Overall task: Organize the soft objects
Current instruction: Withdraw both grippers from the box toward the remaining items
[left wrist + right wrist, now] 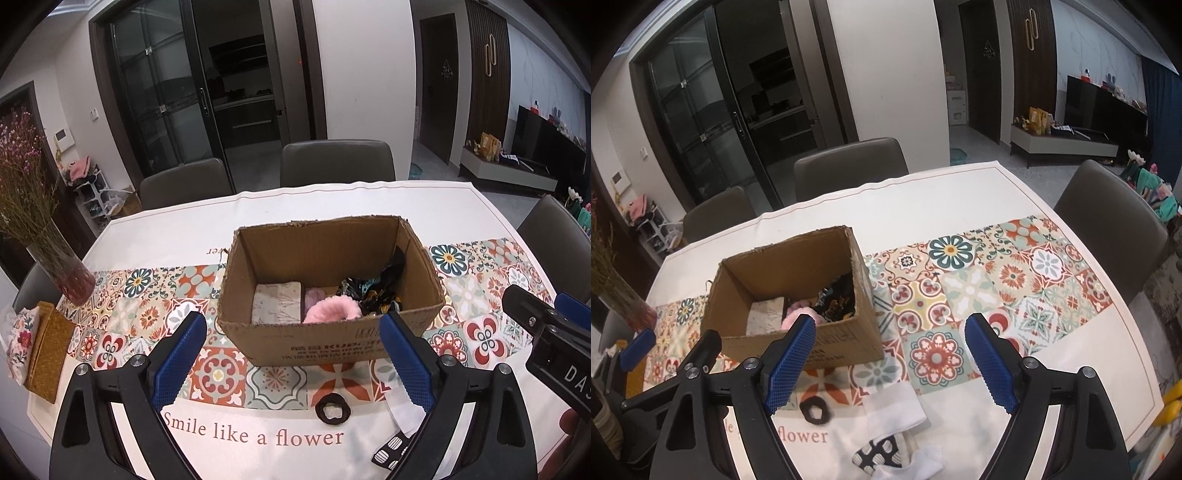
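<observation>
An open cardboard box (332, 332) holds a folded pale cloth (276, 303), a pink fluffy piece (332, 310) and dark patterned fabric (380, 291). In front of it on the tablecloth lie a black scrunchie (333, 404) and a white sock (892, 406) with a black-and-white patterned end.

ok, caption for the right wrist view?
Open right tool above sock and hair tie, beside cardboard box.

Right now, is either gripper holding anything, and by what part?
Nothing is held. The left gripper and right gripper are both open and empty above the table.
</observation>
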`<state>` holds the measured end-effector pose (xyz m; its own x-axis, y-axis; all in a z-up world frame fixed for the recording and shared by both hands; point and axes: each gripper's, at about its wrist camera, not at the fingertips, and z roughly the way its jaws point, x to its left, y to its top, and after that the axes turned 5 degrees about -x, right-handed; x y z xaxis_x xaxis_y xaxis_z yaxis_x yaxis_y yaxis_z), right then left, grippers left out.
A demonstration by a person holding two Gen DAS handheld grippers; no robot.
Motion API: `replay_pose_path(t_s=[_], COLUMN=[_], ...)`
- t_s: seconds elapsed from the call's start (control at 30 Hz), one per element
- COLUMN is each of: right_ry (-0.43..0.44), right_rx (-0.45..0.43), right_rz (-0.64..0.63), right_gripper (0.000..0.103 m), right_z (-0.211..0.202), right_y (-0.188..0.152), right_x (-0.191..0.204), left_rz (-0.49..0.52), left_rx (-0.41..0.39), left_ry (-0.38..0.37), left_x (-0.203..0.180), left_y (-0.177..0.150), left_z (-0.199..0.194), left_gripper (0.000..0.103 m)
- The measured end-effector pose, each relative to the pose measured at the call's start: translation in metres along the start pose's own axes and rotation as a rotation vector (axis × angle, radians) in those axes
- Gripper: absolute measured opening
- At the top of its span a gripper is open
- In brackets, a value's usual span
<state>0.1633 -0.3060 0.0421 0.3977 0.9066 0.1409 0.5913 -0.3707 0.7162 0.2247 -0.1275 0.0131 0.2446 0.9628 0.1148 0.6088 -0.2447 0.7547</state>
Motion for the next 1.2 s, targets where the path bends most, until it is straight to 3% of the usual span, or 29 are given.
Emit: replay_pose_path(t_s=[1.2], right_ry=[-0.010], right_rx=[0.134], right_rz=[0.009], right_gripper=[0.084], right_z=[0.034], right_y=[-0.057], right_x=[-0.008], left_rz=[0.009], left_rx=[0.118], left_ry=[0.009], left_x=[-0.006], left_y=[-0.061], left_z=[0.031], left_gripper=[0.096])
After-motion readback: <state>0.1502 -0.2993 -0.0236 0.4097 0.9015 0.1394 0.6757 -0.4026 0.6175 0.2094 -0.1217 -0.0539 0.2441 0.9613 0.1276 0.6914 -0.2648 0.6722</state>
